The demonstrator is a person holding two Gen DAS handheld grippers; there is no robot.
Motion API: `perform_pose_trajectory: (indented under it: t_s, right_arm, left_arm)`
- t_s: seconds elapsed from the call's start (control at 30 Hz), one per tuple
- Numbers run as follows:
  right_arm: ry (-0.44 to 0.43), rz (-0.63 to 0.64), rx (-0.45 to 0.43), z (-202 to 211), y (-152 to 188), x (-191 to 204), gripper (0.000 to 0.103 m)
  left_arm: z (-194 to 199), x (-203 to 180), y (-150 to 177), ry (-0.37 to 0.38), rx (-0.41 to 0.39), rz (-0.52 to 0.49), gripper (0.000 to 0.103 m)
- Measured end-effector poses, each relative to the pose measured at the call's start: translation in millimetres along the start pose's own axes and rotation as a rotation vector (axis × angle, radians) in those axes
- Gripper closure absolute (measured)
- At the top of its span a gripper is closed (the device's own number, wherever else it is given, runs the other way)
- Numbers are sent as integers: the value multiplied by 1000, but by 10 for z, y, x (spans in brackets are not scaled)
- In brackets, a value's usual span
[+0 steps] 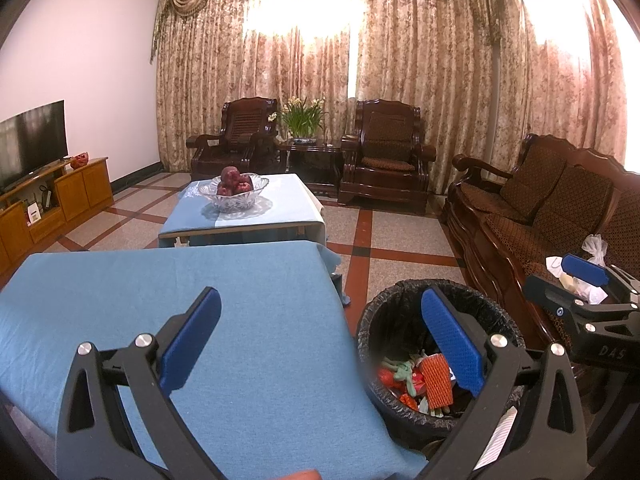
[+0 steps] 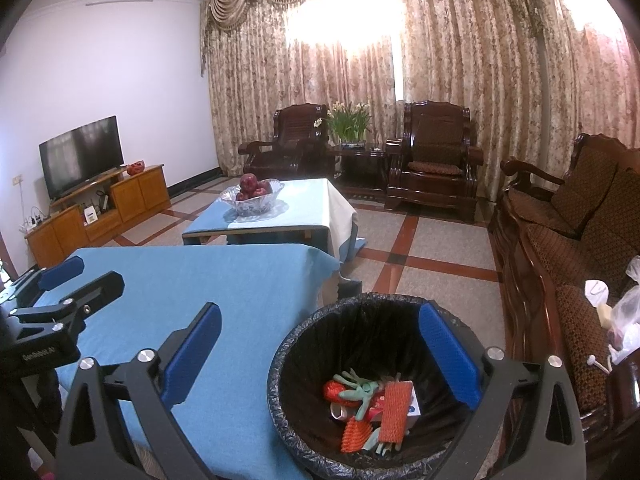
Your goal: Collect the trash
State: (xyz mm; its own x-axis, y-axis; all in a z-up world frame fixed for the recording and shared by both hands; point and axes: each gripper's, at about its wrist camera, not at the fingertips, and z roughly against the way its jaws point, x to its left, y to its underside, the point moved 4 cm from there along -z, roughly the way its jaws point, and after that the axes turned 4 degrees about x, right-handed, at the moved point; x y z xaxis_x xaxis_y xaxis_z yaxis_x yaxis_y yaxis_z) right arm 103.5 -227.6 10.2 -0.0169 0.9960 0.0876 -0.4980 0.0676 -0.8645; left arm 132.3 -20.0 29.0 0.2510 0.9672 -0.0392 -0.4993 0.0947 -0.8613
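A round bin [image 2: 304,332] lined with a black bag stands on the floor at the right edge of a table under a blue cloth [image 2: 220,280]. Inside lie an orange foam net [image 2: 394,408], a green glove [image 2: 360,392] and red wrappers [image 2: 334,388]. My right gripper [image 2: 320,354] is open and holds nothing; it hovers over the bin's left rim. My left gripper [image 1: 320,340] is also open and holds nothing, above the cloth [image 1: 200,280] with its right finger over the bin [image 1: 400,312]. Each gripper shows in the other's view, the right gripper [image 1: 568,280] and the left gripper [image 2: 80,280].
A second low table carries a glass bowl of red fruit [image 1: 234,190]. A dark wooden sofa [image 2: 560,220] runs along the right, with white plastic bags [image 2: 624,312] on its near seat. Two armchairs [image 1: 384,148] stand by the curtains, and a TV [image 2: 80,152] sits on a cabinet at left.
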Motion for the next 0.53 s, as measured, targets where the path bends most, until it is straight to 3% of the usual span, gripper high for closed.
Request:
perform_pose_trajectory:
  t_s: [0.53]
  right_arm:
    - [0,0,3,3,-14,10,6]
  left_arm:
    - [4,26,13,-1,4,4,5]
